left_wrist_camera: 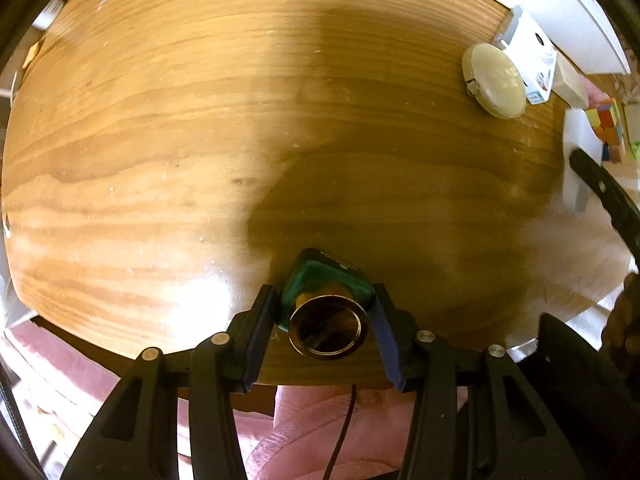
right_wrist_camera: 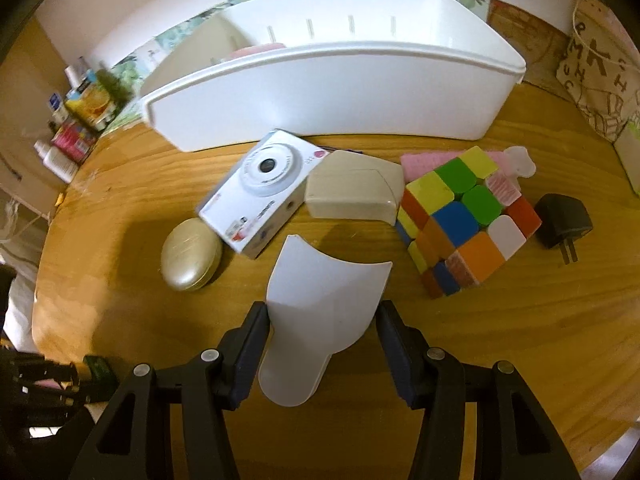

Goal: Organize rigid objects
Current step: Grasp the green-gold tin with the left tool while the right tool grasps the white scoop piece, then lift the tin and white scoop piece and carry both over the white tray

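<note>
While both grippers are loaded, the left gripper [left_wrist_camera: 326,312] clamping a green bottle [left_wrist_camera: 326,286] and the right gripper [right_wrist_camera: 322,316] pinching a white scoop [right_wrist_camera: 320,300], the bin [right_wrist_camera: 332,92] looks nearly empty; camera [right_wrist_camera: 264,192], cube [right_wrist_camera: 464,216], cases and charger [right_wrist_camera: 562,220] lie on the table [right_wrist_camera: 120,300] unsorted.

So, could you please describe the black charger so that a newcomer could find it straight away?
Start at the long white plastic bin at the back of the wooden table. In front of it, rightwards, stands a multicoloured puzzle cube. The black plug-in charger lies just right of it: the only black item, with two metal prongs.
</note>
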The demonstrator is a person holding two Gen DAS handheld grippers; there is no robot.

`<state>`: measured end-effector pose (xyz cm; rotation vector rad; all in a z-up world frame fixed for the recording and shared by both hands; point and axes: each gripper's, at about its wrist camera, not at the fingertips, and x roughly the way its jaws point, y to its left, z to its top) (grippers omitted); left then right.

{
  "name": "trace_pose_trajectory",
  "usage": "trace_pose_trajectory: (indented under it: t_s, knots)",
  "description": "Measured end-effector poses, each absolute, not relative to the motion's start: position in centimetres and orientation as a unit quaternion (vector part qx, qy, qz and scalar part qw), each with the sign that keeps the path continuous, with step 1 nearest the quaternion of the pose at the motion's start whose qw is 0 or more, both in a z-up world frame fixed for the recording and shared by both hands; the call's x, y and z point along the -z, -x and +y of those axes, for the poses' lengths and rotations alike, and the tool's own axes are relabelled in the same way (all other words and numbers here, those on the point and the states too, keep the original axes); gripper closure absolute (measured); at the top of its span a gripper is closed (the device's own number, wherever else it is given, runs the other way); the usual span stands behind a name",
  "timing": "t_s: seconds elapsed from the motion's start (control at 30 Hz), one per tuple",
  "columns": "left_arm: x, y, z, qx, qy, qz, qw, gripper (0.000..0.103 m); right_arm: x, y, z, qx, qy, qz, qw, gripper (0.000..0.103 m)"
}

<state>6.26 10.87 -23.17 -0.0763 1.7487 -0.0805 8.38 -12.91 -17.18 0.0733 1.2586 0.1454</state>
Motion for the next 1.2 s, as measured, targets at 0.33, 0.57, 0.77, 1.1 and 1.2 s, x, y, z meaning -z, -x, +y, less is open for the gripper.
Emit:
trace_pose_trajectory:
  t_s: [0.33,0.57,0.77,1.1,1.2]
  knots:
    - [22.6,-4.2,11.7,0.003,0.063,0.746,0.663,0.052,14.2,-4.9,-13.8,-0.113,-0.005,0.559,0.822,0.047]
    - [19.8,-3.1,12.1,-0.003,0.070,0.719,0.692,0.052,11.5,-3.4,-15.1,-0.130,0.005,0.527,0.840,0.047]
    - [16.4,-3.1,12.1,-0.007,0.071,0.690,0.720,0.052,8.9,-3.2,-15.5,-0.137,0.011,0.489,0.861,0.047]
    - [8.7,-6.1,11.3,0.007,0.061,0.624,0.779,0.052,5.0,-3.8,-16.4,-0.138,0.023,0.430,0.892,0.047]
    - [7.5,-7.4,10.6,0.009,0.061,0.602,0.796,0.052,3.8,-4.2,-16.6,-0.137,0.031,0.405,0.903,0.047]
